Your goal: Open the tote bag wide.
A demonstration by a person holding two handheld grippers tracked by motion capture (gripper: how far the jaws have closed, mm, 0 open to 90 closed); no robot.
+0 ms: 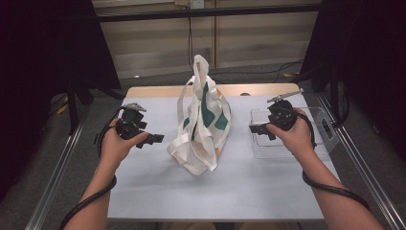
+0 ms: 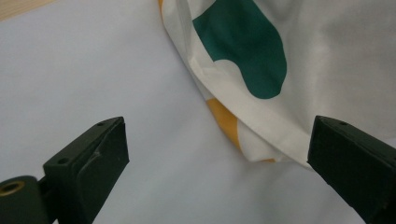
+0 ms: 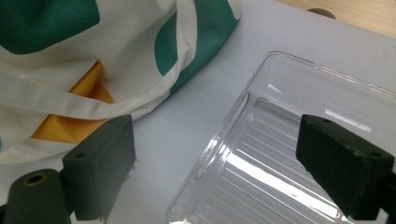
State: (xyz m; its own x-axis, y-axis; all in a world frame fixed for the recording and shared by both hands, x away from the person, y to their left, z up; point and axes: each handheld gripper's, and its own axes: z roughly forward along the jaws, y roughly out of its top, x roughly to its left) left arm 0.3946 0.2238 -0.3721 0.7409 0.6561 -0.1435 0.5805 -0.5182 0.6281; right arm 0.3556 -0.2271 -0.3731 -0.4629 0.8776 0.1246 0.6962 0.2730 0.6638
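Both forearms enter from the near edge. Left gripper (image 1: pixel 152 139) hovers with jaws wide, empty, just left of the white cloth tote bag with green and orange patches (image 1: pixel 201 120), slumped mid-table. Right gripper (image 1: pixel 257 128) is likewise wide and empty, over the clear ribbed plastic tray (image 1: pixel 321 115) beside the bag.

No readable text, labels, brands, numbers or signs, bag (image 1: pixel 201 120) print wordless

A pale-covered table (image 1: pixel 158 191) stands on grey floor (image 1: pixel 158 79), dark curtains (image 1: pixel 43 57) flanking it.
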